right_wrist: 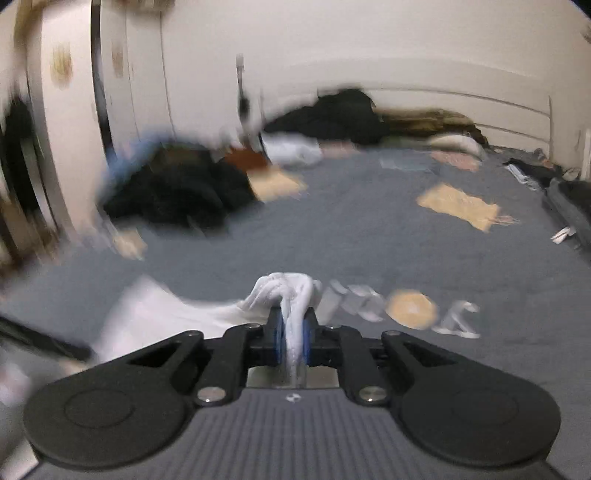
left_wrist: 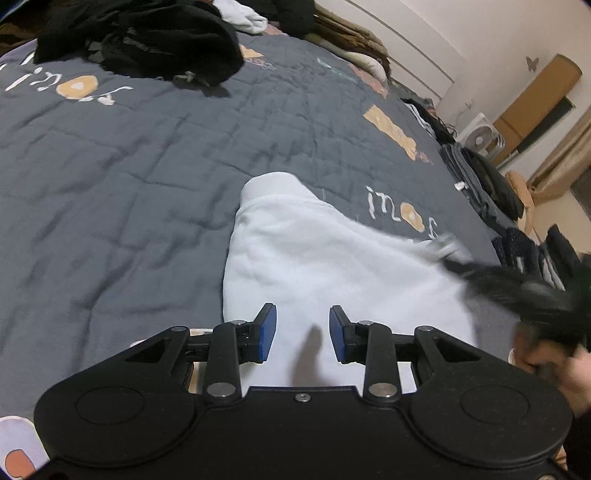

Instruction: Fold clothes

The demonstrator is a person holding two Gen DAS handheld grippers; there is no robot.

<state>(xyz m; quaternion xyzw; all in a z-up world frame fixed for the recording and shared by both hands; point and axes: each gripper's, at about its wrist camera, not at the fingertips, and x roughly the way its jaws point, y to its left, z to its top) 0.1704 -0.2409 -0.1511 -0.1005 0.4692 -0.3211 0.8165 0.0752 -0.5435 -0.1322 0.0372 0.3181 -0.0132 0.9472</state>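
White garment (left_wrist: 325, 258) on grey quilt (left_wrist: 129, 166) | left tongs (left_wrist: 303, 332) spread, empty | right tongs (right_wrist: 293, 332) clamped on its bunched edge

1. We see a grey quilt (left_wrist: 155, 177) printed with white lettering and tan patches covering the bed.
2. We spot a white fan (left_wrist: 480, 136) on the floor near the wall.
3. We note a wooden cabinet (left_wrist: 539, 99) against the cream wall (left_wrist: 443, 33).
4. We make out a white door (right_wrist: 66, 110), blurred.
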